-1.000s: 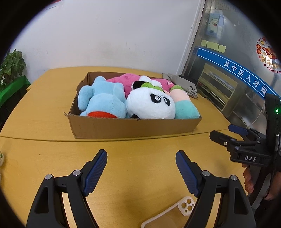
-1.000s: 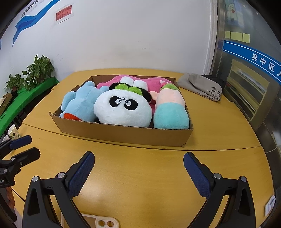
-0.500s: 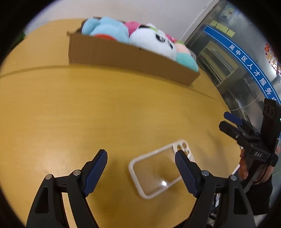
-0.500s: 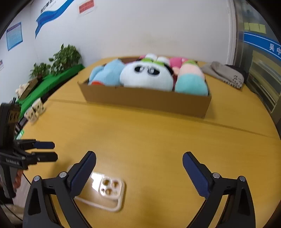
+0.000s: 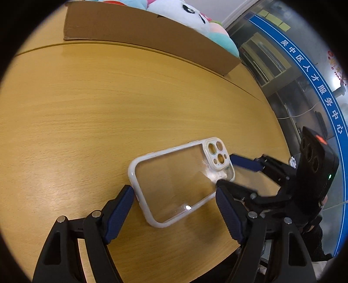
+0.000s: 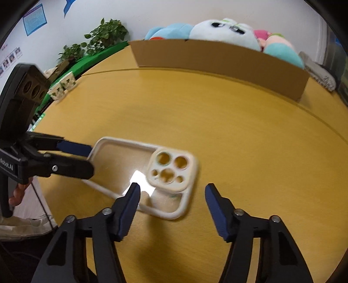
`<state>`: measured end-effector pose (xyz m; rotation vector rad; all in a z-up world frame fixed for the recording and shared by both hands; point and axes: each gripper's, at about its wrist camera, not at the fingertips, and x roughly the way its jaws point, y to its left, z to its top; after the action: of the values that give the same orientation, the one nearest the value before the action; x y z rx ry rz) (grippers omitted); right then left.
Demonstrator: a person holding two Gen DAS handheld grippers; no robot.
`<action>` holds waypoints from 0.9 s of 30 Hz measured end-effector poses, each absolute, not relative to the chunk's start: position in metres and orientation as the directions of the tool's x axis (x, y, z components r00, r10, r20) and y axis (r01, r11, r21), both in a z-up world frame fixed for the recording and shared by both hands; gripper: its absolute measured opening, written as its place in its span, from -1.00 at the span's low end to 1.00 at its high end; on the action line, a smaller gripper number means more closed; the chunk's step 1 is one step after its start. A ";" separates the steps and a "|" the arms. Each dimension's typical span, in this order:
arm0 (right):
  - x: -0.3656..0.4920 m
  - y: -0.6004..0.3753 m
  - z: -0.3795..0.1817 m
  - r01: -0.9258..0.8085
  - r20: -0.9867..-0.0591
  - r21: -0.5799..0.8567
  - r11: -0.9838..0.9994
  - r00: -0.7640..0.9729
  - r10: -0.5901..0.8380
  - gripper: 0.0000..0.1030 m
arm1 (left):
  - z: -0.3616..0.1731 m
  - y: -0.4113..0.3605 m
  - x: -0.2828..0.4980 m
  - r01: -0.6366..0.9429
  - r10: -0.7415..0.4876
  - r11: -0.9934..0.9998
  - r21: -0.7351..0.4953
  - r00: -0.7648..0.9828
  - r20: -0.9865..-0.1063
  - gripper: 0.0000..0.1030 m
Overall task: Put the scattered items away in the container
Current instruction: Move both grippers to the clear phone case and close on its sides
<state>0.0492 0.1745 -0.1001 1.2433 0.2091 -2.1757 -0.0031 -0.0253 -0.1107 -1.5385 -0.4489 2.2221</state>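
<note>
We're in an office, and it looks like a public service centre. At two o'clock in the left wrist view a glass partition (image 5: 289, 71) carries a blue band of Chinese lettering (image 5: 313, 82), sticky notes (image 5: 274, 19) above it and shelving (image 5: 261, 58) behind. Over to the right wrist view: white wall (image 6: 152, 15), framed notices (image 6: 34, 19) at ten o'clock, potted plants (image 6: 95, 41) at eleven, and what may be paper cups (image 6: 63, 87), blurred, on the big wooden meeting table (image 6: 239, 130).
</note>
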 end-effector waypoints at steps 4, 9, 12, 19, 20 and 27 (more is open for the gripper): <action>0.051 0.180 -0.102 0.583 -0.806 0.200 -0.788 -0.359 -0.470 0.27 | -0.110 -0.027 -0.006 -0.150 0.495 -0.868 -0.473 -0.325 -0.806 0.49; 0.066 0.180 -0.103 0.687 -0.787 0.197 -0.700 -0.315 -0.530 0.50 | -0.109 -0.033 -0.008 -0.206 0.490 -0.872 -0.444 -0.344 -0.801 0.49; 0.071 0.181 -0.099 0.757 -0.778 0.127 -0.641 -0.325 -0.538 0.83 | -0.101 -0.036 -0.003 -0.323 0.514 -0.851 -0.414 -0.346 -0.785 0.49; 0.054 0.171 -0.091 0.942 -0.828 -0.049 -0.333 -0.225 -0.514 0.98 | -0.081 -0.012 0.007 -0.778 0.456 -0.624 -0.077 -0.282 -0.844 0.53; 0.052 0.168 -0.092 0.960 -0.843 -0.069 -0.272 -0.202 -0.498 0.98 | -0.086 -0.004 0.007 -0.824 0.421 -0.566 -0.011 -0.277 -0.864 0.53; 0.031 0.152 -0.112 0.999 -0.908 -0.010 -0.053 -0.032 -0.419 0.85 | -0.110 0.011 -0.003 -0.937 0.367 -0.332 0.104 -0.230 -0.901 0.60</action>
<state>0.0308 0.1520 -0.1119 0.9072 0.8745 -1.4350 -0.0034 0.0106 -0.1098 -1.0146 0.8495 1.7308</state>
